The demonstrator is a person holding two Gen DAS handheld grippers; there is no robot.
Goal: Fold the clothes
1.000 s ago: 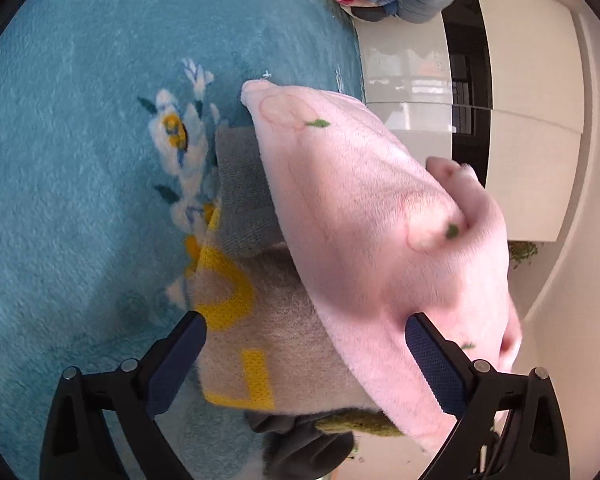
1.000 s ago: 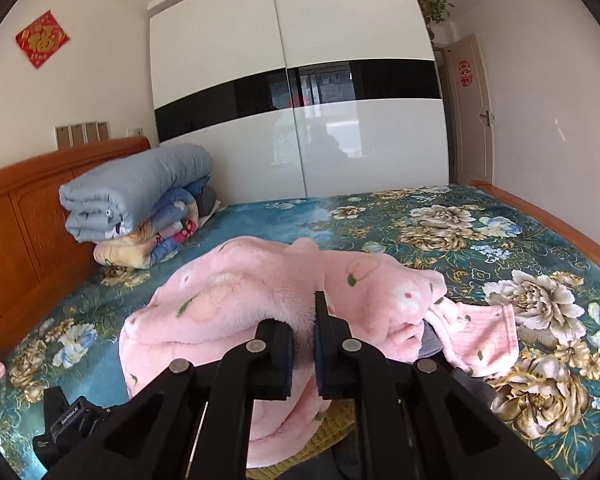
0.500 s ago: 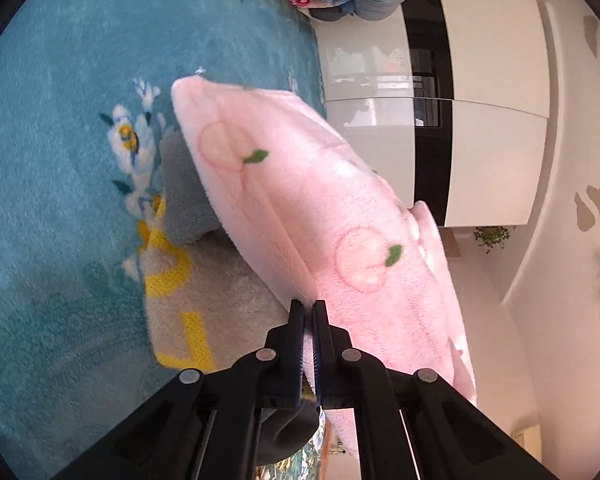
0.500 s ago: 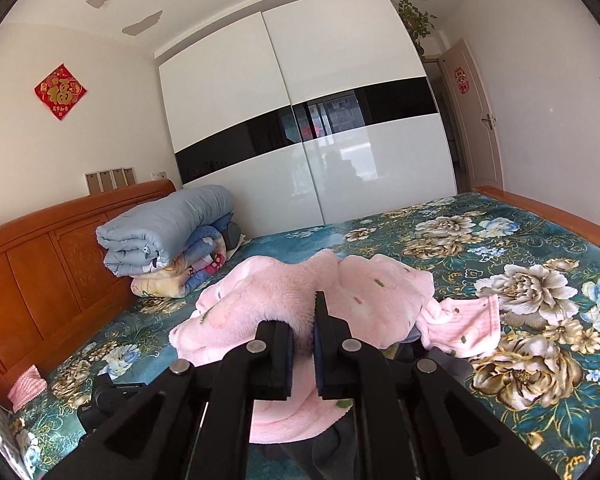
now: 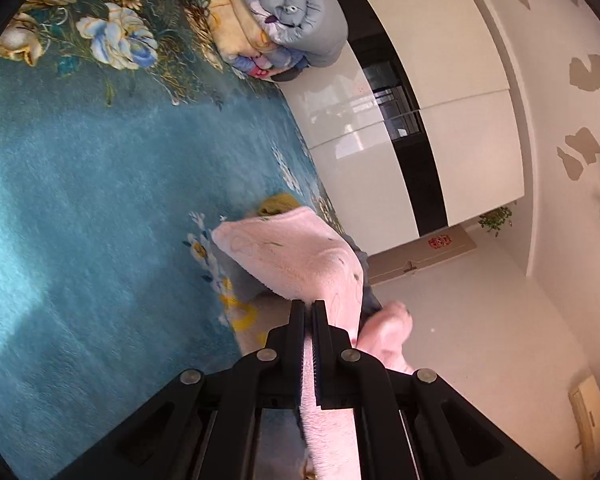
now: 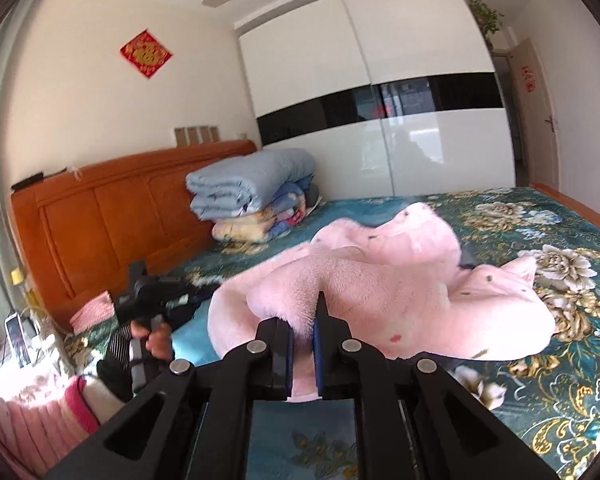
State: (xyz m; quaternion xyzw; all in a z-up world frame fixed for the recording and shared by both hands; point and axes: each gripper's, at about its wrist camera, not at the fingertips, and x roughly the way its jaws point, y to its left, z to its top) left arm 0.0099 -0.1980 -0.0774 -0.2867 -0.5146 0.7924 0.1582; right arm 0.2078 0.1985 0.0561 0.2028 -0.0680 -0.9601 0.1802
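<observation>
**Bedroom around the bed**

A teal floral bedspread (image 6: pixel 540 248) covers the bed, with an orange wooden headboard (image 6: pixel 112 216) at the far left. Against it sits a stack of folded quilts (image 6: pixel 252 184), a grey-blue one on top. Far behind stands a white sliding wardrobe (image 6: pixel 380 40) with a black band. A red paper charm (image 6: pixel 146 53) hangs on the left wall, and a potted plant (image 6: pixel 485 14) tops the wardrobe's right end.

Sunlit bedroom: white-black wardrobe (image 6: pixel 380 112), orange headboard (image 6: pixel 112 216), floral teal bedspread (image 5: pixel 80 200).
</observation>
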